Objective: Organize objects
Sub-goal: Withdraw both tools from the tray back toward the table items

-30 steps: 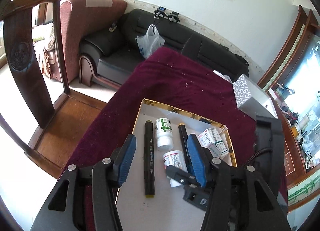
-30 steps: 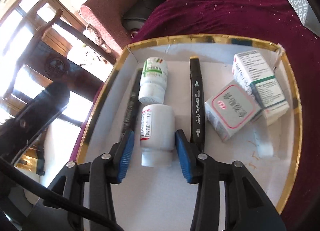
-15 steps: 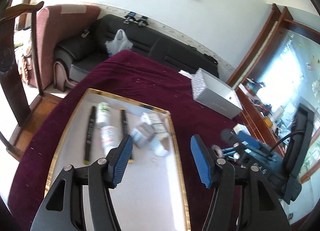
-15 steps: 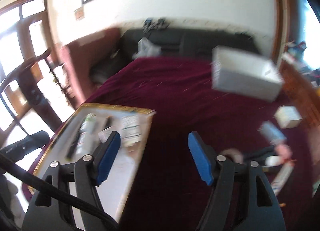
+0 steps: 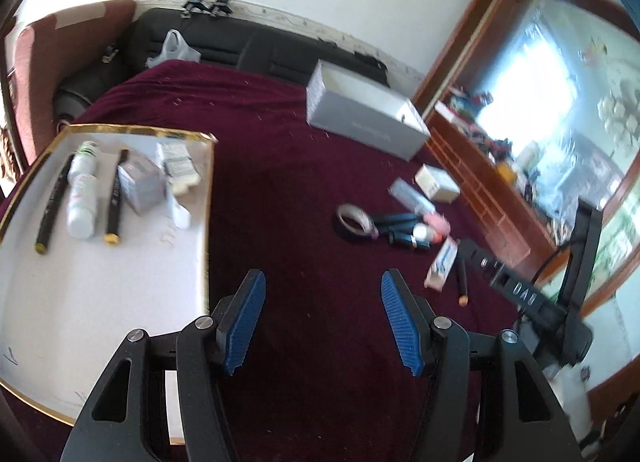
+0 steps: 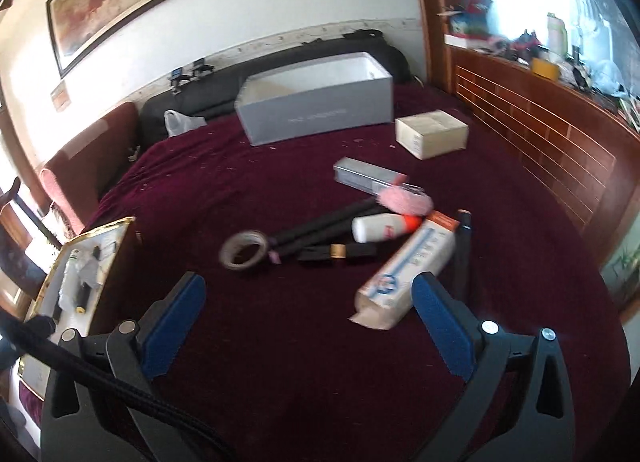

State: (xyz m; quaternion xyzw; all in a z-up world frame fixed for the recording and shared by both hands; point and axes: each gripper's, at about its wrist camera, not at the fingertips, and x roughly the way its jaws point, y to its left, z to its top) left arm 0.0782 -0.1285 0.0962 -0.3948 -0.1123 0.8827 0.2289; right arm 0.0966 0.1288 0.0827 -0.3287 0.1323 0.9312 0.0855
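Observation:
A gold-rimmed white tray (image 5: 120,282) (image 6: 114,228) at the left holds two black markers, two white bottles (image 5: 82,192) and small medicine boxes (image 5: 140,184). On the maroon cloth to the right lies a loose pile: a tape roll (image 6: 244,250) (image 5: 354,220), black markers (image 6: 320,234), a white bottle with an orange cap (image 6: 384,227), a long white and blue box (image 6: 412,268) and a pink item (image 6: 404,199). My left gripper (image 5: 322,320) hangs open and empty over bare cloth beside the tray. My right gripper (image 6: 306,320) is opening wide, empty, just short of the pile.
An open grey box (image 6: 316,110) (image 5: 364,118) stands at the far side, with a small cardboard box (image 6: 432,133) to its right. A flat grey box (image 6: 368,176) lies behind the pile. A wooden cabinet (image 6: 540,134) borders the right edge; a black sofa (image 5: 224,42) sits beyond.
Both grippers swung right, away from the tray and toward the loose pile. The right gripper left the white bottle lying in the tray and its jaws spread wide.

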